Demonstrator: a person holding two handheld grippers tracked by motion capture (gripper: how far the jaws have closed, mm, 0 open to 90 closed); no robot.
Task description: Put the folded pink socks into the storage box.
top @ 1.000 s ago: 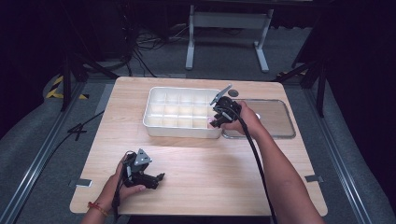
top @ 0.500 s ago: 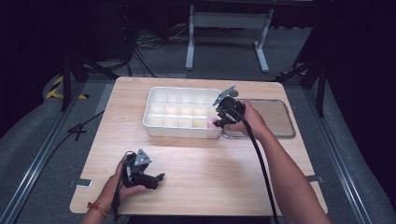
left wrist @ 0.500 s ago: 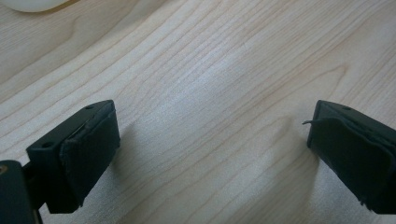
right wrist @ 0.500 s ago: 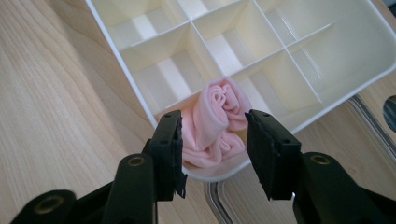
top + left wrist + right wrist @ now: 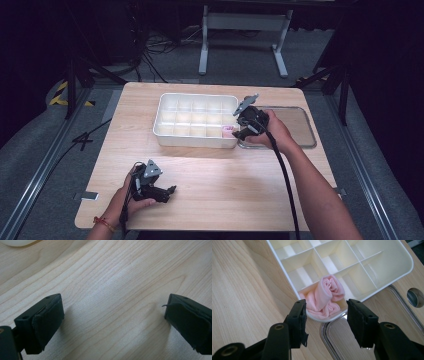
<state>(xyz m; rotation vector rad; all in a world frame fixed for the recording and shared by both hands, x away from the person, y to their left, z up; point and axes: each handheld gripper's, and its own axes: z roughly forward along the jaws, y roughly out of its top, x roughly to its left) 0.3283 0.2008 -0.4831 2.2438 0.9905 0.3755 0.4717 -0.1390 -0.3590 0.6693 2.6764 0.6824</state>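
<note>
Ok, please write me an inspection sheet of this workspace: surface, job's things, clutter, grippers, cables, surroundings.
Surface: wooden table, bare in front.
Job's things: rolled pink cloth lies in a corner compartment of the white divided tray; the other compartments look empty. A clear lid lies flat beside the tray.
Clutter: nothing seen.
Grippers: right gripper at the tray corner, jaws just opening, apart from the cloth. Left gripper rests on the table, jaws wide, nothing between.
Cables: black cable along the right forearm.
Surroundings: grey floor, metal frame, loose floor wires.

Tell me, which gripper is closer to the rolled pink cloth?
Right. The right gripper hovers just off the rolled pink cloth in the tray's corner cell; the left gripper rests far off, near the table's front edge.
</note>
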